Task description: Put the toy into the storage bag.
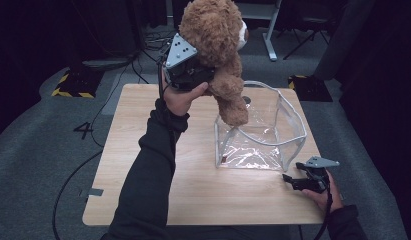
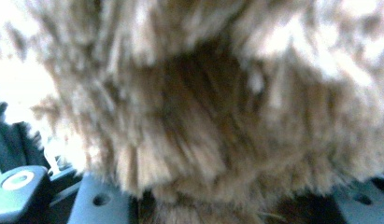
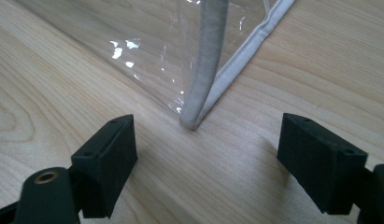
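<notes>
A brown teddy bear (image 1: pixel 218 45) hangs above the open mouth of a clear plastic bag (image 1: pixel 263 135) standing on a wooden counter (image 1: pixel 143 190), one foot dangling just over the bag's near-left corner. The left gripper (image 1: pixel 190 70), raised high over the counter's far side, has its fingers clamped on the bear's back; in the left gripper view, fur (image 2: pixel 203 102) presses right up against the lens and hides the fingers, so the hold is judged from the bear hanging clear of everything else.

The left forearm reaches forward and up from the bottom of the high view, wrist bent so the gripper points toward the bag. The right hand (image 1: pixel 325 192) rests low at the counter's near-right edge, its gripper (image 1: pixel 295 181) aimed at the bag's near corner. The right gripper view shows both fingers (image 3: pixel 110 154) spread wide and holding nothing, with the bag's grey-trimmed edge (image 3: pixel 203 70) just ahead between them.

The bag looks light and floppy, so the drop would likely go best with the bear centred over the opening and lowered feet first, while the right gripper pinches the rim to keep the walls from folding inward.
</notes>
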The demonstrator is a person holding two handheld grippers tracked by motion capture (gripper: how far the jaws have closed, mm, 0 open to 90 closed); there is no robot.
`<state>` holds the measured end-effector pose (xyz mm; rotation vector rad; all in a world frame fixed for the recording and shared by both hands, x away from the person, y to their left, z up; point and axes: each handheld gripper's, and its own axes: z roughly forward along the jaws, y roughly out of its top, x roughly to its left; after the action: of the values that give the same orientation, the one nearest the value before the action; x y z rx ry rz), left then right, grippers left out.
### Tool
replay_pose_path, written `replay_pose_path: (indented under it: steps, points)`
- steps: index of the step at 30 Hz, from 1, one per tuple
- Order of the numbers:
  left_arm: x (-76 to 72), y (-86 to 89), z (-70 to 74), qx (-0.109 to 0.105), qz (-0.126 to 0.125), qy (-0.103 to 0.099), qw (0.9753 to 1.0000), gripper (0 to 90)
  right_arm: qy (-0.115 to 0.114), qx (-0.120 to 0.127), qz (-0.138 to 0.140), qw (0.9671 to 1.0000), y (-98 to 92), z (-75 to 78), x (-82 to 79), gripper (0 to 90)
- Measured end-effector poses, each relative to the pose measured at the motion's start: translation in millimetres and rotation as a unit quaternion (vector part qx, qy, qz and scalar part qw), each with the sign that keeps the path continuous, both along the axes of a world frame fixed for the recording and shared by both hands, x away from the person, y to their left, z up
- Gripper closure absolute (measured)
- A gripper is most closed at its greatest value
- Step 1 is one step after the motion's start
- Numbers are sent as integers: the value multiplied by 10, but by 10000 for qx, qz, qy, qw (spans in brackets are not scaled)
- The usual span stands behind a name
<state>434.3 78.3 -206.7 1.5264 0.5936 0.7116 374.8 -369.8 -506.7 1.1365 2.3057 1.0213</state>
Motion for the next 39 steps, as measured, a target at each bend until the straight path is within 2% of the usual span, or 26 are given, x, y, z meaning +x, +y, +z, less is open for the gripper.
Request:
replay_pose_path:
  steps: [15, 19, 25, 30, 39]
  points:
    - [42, -326, 55, -53, -308, -8, 9995, 515, -3, -1, 0, 10000, 0, 0, 0, 196]
    - [57, -444, 39, 26, -378, -10, 9993, 515, -3, -3, 0, 10000, 0, 0, 0, 196]
    - [93, -603, 4, -66, -557, 31, 9984, 514, -3, -1, -1, 10000, 0, 0, 0, 196]
    - [100, -719, -20, 27, -612, 48, 9981, 514, -3, 0, 1, 10000, 0, 0, 0, 196]
    - [120, -966, -82, 44, -854, 118, 9963, 513, -1, 2, 0, 10000, 0, 0, 0, 197]
